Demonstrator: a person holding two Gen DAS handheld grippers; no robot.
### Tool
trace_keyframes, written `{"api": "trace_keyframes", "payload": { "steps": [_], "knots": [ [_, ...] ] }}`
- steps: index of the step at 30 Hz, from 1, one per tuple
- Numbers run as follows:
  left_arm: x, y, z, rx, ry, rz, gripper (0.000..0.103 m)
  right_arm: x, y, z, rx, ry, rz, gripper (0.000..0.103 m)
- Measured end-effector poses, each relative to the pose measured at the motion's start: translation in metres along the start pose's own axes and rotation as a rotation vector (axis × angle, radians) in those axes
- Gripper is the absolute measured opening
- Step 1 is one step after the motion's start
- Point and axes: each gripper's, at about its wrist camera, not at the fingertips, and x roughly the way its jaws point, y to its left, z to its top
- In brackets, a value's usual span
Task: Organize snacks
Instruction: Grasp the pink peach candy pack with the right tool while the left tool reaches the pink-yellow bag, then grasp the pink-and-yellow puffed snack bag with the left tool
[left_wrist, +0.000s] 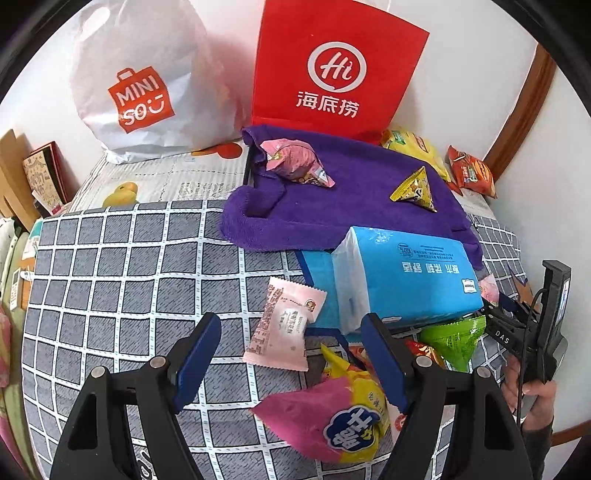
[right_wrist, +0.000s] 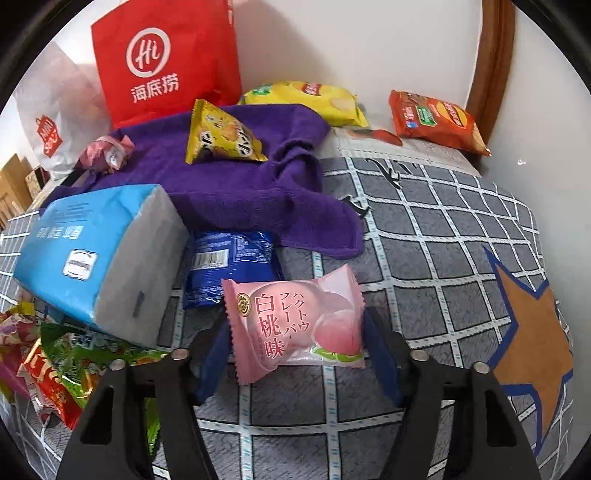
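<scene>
Several snacks lie scattered over the checked surface (left_wrist: 110, 266), so the sorting looks barely begun. Farthest left in the left wrist view stands the white shopping bag (left_wrist: 147, 85), then the red paper bag (left_wrist: 332, 66) against the wall. In front of them a purple towel (left_wrist: 332, 192) carries a pink crumpled packet (left_wrist: 291, 162) and a yellow triangular packet (left_wrist: 415, 190). Nearer, a pale pink wrapper (left_wrist: 284, 325) lies flat beside a blue tissue pack (left_wrist: 402, 273), and a pink-and-yellow chip bag (left_wrist: 340, 417) sits just ahead of the left hand-held gripper (left_wrist: 291, 365), whose fingers stand wide apart on nothing. A green packet (left_wrist: 454, 339) follows on the right.

From the right wrist view, the right hand-held gripper (right_wrist: 295, 350) has its fingers on either side of a peach-flavour snack (right_wrist: 295, 325); whether they actually pinch it I cannot tell, as the packet covers both fingertips. A dark blue packet (right_wrist: 229, 266) lies behind it, with a yellow chip bag (right_wrist: 306, 99) and an orange chip bag (right_wrist: 436, 122) by the far wall.

No grouped pile or filled container shows, so nearly everything seems left to do. Bag interiors are hidden, and the heap at the lower left of the right wrist view is cut off.
</scene>
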Motion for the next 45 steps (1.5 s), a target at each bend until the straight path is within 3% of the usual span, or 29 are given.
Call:
{"api": "trace_keyframes", "payload": {
  "steps": [11, 18, 25, 32, 33, 36, 40, 45],
  "knots": [
    [-0.015, 0.03, -0.022, -0.056, 0.009, -0.043, 0.076, -0.051, 0.011, -0.013, 0.011, -0.071, 0.025, 0.059],
    [-0.022, 0.029, -0.039, -0.065, 0.015, -0.103, 0.076, -0.077, 0.032, -0.037, 0.027, -0.086, 0.038, 0.059],
    [-0.002, -0.002, -0.041, -0.018, 0.054, -0.165, 0.076, -0.068, 0.05, -0.061, 0.021, -0.062, 0.041, 0.06],
    [0.019, -0.023, -0.045, 0.027, 0.074, -0.141, 0.075, -0.051, 0.054, -0.07, 0.041, -0.037, 0.041, 0.06],
    [0.021, -0.025, -0.046, 0.028, 0.079, -0.153, 0.071, -0.052, 0.053, -0.07, 0.045, -0.045, 0.043, 0.06],
    [0.018, -0.024, -0.048, 0.027, 0.075, -0.195, 0.058, -0.05, 0.055, -0.07, 0.041, -0.036, 0.037, 0.061],
    [0.0, -0.015, -0.056, 0.031, 0.03, -0.201, 0.056, -0.049, 0.054, -0.07, 0.046, -0.034, 0.039, 0.061],
    [-0.021, 0.012, -0.061, 0.007, -0.019, -0.132, 0.057, -0.048, 0.054, -0.07, 0.046, -0.032, 0.039, 0.062]
  ]
}}
